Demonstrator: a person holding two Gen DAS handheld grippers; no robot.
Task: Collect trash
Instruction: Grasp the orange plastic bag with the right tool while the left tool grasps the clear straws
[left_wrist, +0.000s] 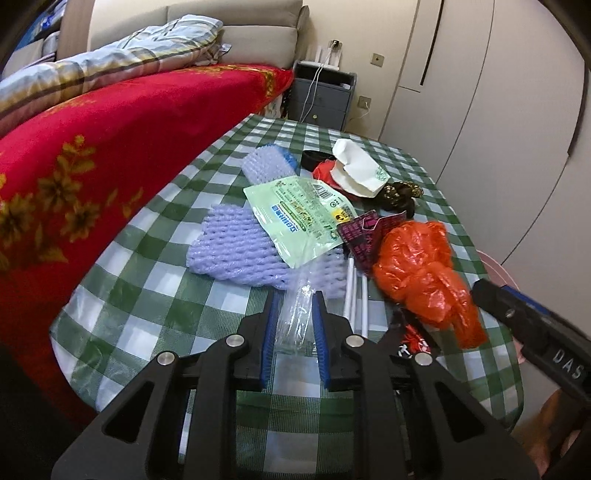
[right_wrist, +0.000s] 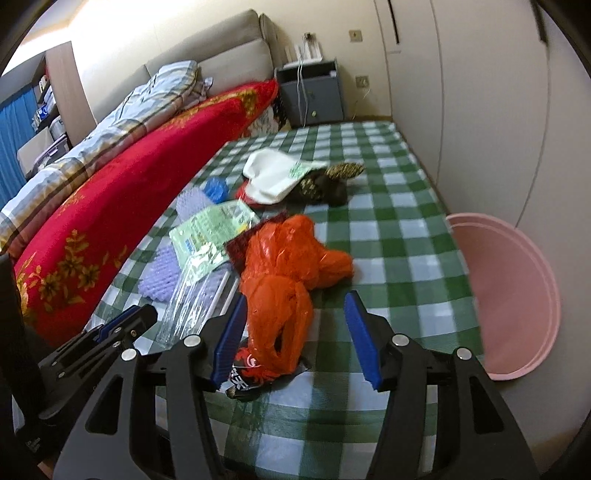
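Trash lies on a green checked table (left_wrist: 155, 266) (right_wrist: 399, 236). My left gripper (left_wrist: 295, 299) has its jaws partly closed around a clear plastic wrapper (left_wrist: 295, 317) (right_wrist: 184, 302), which sits between the blue pads. My right gripper (right_wrist: 295, 299) is open over the near end of a crumpled orange plastic bag (right_wrist: 284, 280) (left_wrist: 424, 277). A red and black snack wrapper (right_wrist: 247, 373) lies under it. Farther off lie a green packet (left_wrist: 299, 218), purple foam nets (left_wrist: 229, 247), white straws (left_wrist: 354, 295) and a crushed white paper cup (left_wrist: 358, 170) (right_wrist: 273, 177).
A pink bin (right_wrist: 517, 295) stands beside the table's right edge. A bed with a red blanket (left_wrist: 92, 166) runs along the left edge. A grey nightstand (left_wrist: 321, 96) stands behind the table, and wardrobe doors (left_wrist: 480, 92) are on the right.
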